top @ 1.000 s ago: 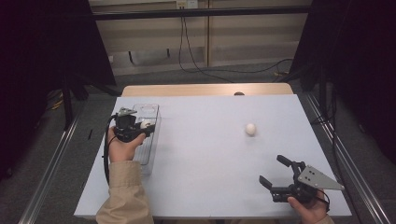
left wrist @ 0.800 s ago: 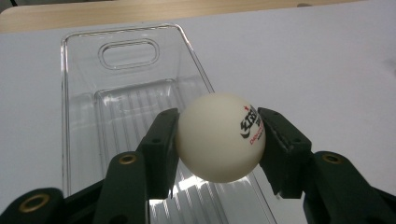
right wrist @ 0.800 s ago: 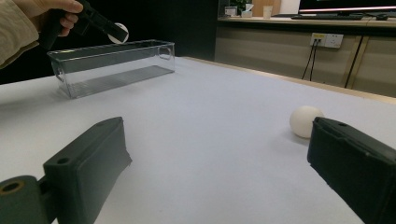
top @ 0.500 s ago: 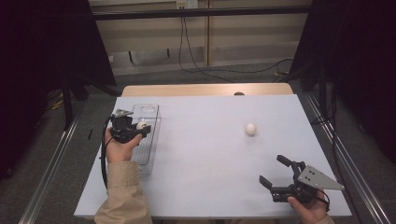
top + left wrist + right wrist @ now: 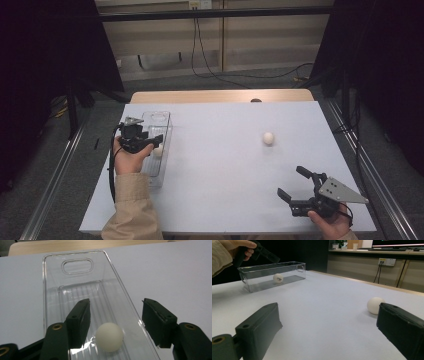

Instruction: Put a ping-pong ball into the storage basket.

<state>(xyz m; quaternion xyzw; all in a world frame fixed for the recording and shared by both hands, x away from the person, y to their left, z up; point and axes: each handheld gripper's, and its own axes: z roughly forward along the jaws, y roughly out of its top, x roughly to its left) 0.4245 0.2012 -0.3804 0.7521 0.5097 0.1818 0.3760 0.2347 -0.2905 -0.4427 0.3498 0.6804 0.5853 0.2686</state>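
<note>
1. We hold the left gripper above the clear tray at the table's left side, jaws spread, grasping nothing.
2. A white ball lies on the tray floor, below and between those jaws, not touched by them.
3. A second ball sits on the white table, right of centre, well apart from the tray.
4. We keep the right gripper low at the near right corner, jaws wide, empty, near the second ball.

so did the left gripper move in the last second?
Yes, slightly. In the high view the left gripper has shifted toward the far end of the clear tray, its jaws open above the ball in the tray.
</note>
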